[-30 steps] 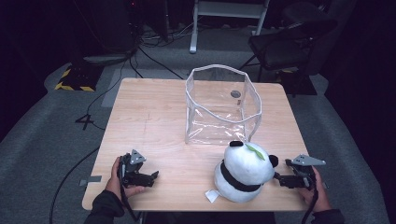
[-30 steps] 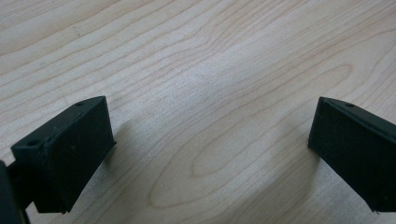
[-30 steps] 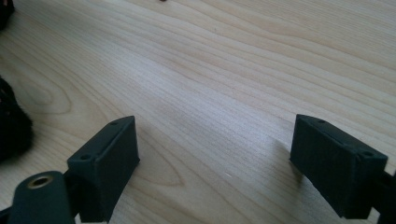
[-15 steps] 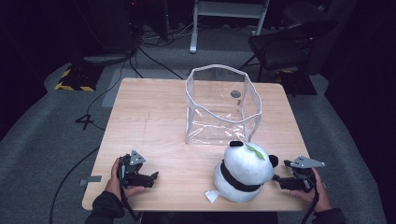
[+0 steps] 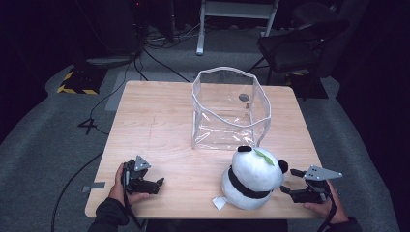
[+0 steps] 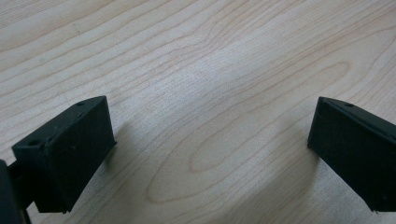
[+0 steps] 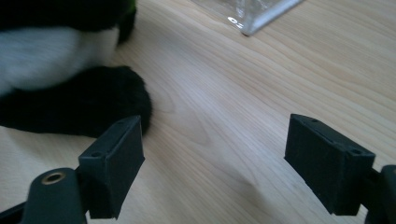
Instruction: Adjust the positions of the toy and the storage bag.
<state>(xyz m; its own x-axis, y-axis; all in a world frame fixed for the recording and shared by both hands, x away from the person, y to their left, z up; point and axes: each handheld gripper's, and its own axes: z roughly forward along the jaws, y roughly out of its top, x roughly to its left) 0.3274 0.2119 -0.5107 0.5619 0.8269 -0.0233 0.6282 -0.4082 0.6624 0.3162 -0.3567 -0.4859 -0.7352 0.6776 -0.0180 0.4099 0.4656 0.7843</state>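
Observation:
A plush panda [image 5: 251, 179] sits near the front right of the wooden table [image 5: 159, 125], a green leaf on its head and a white tag at its base. My right gripper [image 5: 288, 187] lies just right of it, pointing at its side. In the right gripper view its jaws [image 7: 215, 158] stand open with bare wood between them, and the panda's black paw [image 7: 93, 102] lies just ahead of the left jaw. These jaws have just been closing a little, with nothing between them. My left gripper [image 5: 158, 183] rests open at the front left, over bare wood [image 6: 210, 149].
A clear plastic bag [image 5: 231, 108] stands open-topped behind the panda, and its corner [image 7: 252, 14] shows in the right gripper view. Beyond the table, a dark chair [image 5: 300, 46], a white frame [image 5: 237, 14] and cables are on the grey floor.
The right gripper has shifted a little beside the panda. The left gripper, the panda and the bag have kept still.

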